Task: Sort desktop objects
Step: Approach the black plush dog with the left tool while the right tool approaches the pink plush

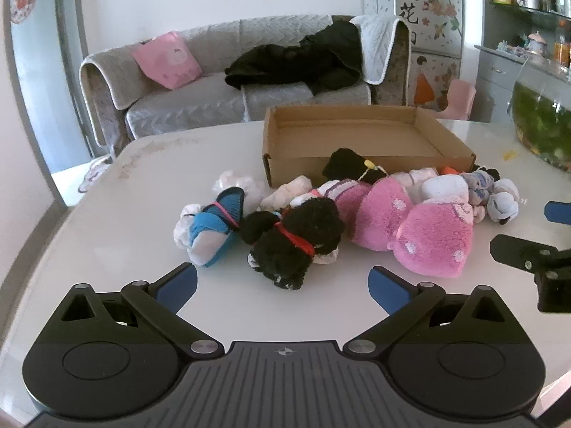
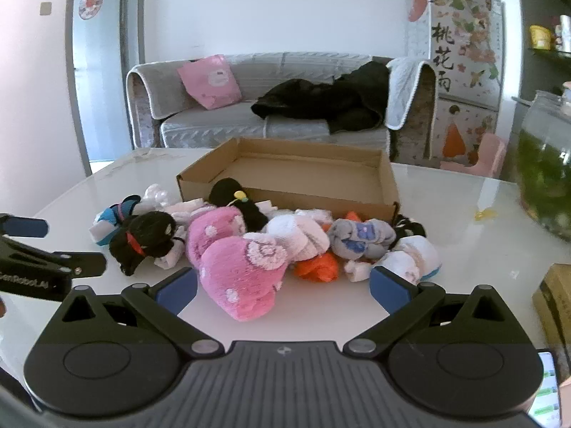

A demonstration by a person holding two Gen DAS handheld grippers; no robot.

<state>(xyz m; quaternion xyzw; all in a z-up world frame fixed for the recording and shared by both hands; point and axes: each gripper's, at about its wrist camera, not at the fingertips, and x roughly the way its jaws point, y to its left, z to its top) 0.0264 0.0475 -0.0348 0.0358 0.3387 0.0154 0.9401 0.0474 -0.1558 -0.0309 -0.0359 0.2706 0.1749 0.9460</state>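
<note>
Jaws, left gripper point(image 1: 282, 287): wide apart, nothing between them, just before the black fuzzy sock bundle point(image 1: 296, 237).
Jaws, right gripper point(image 2: 283, 287): wide apart, empty, with the pink fuzzy bundle point(image 2: 237, 271) just in front.
Sock pile: a row of rolled bundles in the middle of the white surface point(image 1: 107, 249); blue and white bundle point(image 1: 210, 230) at its left end, orange bundle point(image 2: 317, 267) and grey bundle point(image 2: 360, 239) toward the right.
Cardboard box point(image 1: 357, 132): open, behind the pile, toward the far edge; a black bundle point(image 1: 351, 166) touches its front wall.

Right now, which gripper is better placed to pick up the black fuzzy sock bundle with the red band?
Probably the left gripper: open, the black bundle directly ahead of it.
</note>
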